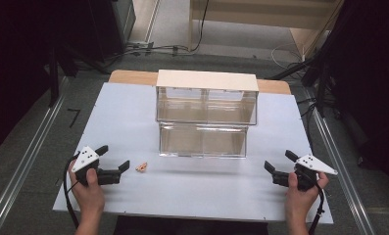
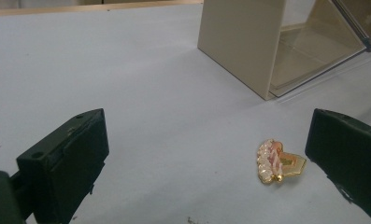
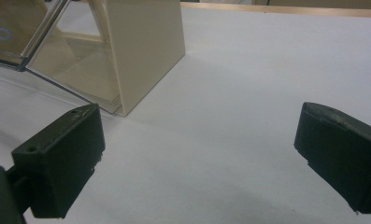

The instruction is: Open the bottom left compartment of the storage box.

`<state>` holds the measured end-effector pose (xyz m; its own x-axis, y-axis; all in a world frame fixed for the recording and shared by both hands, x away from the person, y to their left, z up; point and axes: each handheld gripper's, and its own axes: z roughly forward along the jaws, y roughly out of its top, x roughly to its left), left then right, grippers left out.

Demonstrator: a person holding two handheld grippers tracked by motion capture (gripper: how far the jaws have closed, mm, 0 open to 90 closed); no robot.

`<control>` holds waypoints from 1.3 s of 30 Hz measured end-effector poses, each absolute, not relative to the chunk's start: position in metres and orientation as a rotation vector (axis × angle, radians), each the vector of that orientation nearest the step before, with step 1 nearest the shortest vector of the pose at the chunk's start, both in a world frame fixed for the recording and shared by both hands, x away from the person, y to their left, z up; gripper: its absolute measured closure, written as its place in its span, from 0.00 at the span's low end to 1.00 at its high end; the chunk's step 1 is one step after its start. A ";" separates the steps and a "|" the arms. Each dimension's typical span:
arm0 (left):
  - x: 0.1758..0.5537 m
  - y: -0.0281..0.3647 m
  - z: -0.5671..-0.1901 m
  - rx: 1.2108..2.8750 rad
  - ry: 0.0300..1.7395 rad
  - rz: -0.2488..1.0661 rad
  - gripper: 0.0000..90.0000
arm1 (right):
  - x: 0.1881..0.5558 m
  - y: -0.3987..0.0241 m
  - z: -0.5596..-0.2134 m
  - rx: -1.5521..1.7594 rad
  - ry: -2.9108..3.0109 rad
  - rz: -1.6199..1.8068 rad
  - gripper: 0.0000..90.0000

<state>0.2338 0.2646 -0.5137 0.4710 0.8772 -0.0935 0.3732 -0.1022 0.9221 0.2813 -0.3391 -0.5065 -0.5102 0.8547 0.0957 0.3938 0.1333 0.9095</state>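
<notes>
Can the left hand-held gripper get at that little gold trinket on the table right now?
Probably yes: the left hand-held gripper is open, and the gold trinket lies on bare table near its jaws.

I am seeing the small trinket (image 1: 141,167) too tiny in the high view to make out its shape. In the left gripper view the drawer box (image 2: 267,42) is running off the top and right edges, and the picture's edge is cutting off the right jaw of the left hand-held gripper (image 2: 206,158).
</notes>
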 end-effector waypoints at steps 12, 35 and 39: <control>0.235 0.265 -0.513 1.681 1.073 0.618 0.00 | 0.279 -0.339 -0.504 1.173 1.945 1.380 0.00; 0.238 0.263 -0.505 1.689 1.110 0.641 0.00 | 0.288 -0.335 -0.496 1.164 1.988 1.375 0.00; 0.242 0.256 -0.492 1.687 1.090 0.636 0.00 | 0.288 -0.328 -0.482 1.162 2.009 1.369 0.00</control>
<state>0.2425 0.2559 -0.4924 0.4581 0.8853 -0.0798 0.3663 -0.1062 0.9244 0.2884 -0.3284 -0.4817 -0.5482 0.8310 0.0942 0.3915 0.1555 0.9070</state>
